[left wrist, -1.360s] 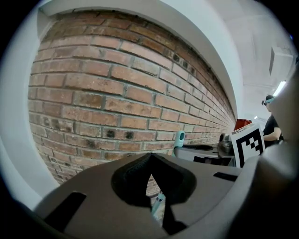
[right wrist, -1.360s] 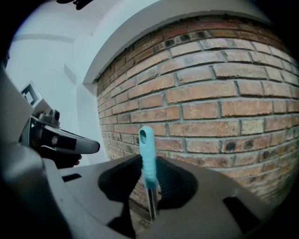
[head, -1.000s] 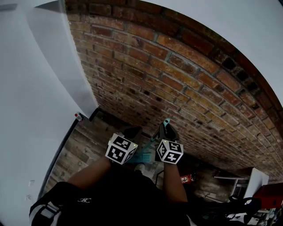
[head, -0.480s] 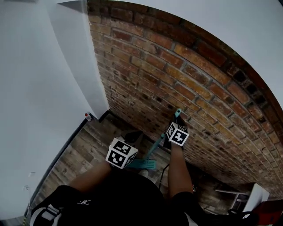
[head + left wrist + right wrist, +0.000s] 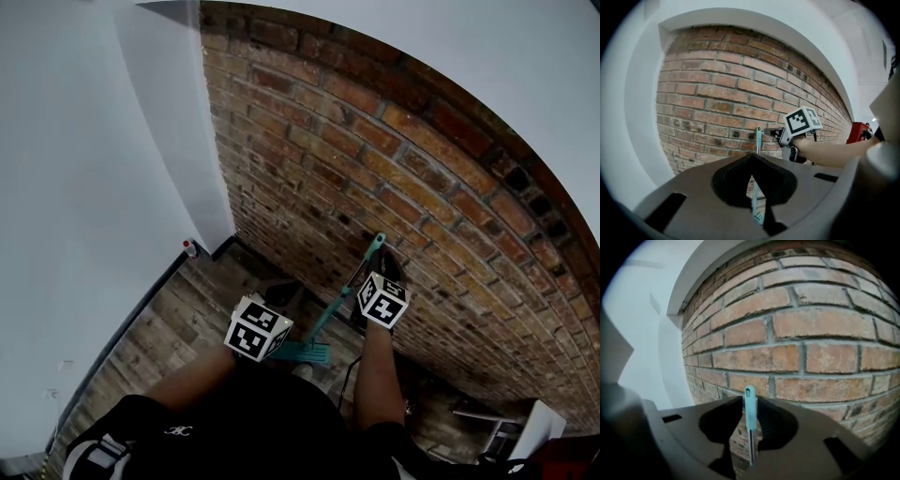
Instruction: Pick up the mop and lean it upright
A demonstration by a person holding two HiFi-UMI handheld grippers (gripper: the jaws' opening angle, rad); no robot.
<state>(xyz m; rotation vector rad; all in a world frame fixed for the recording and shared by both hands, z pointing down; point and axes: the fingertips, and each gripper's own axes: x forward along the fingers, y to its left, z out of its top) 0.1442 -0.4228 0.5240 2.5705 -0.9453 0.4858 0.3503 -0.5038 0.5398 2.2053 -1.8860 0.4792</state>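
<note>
The mop (image 5: 339, 295) stands steeply on the wooden floor, its teal handle tip (image 5: 379, 239) close against the brick wall (image 5: 394, 159) and its teal head (image 5: 302, 352) on the floor. My right gripper (image 5: 375, 277) is shut on the pole just below the tip; in the right gripper view the teal tip (image 5: 749, 404) rises between the right gripper's (image 5: 750, 401) jaws. My left gripper (image 5: 278, 295) hangs left of the pole, apart from it. In the left gripper view the left gripper (image 5: 751, 161) is shut on nothing, and the distant mop pole (image 5: 753, 197) shows through the gap below the tips.
A white wall (image 5: 103, 187) meets the brick wall at a corner, with a small red-capped object (image 5: 190, 247) at its foot. A black baseboard (image 5: 131, 337) runs along the white wall. White furniture (image 5: 525, 427) and a red object (image 5: 574, 452) stand at the lower right.
My right gripper has risen and moved toward the brick wall with the handle, so the mop stands steeper. The left gripper has stayed about where it was.
</note>
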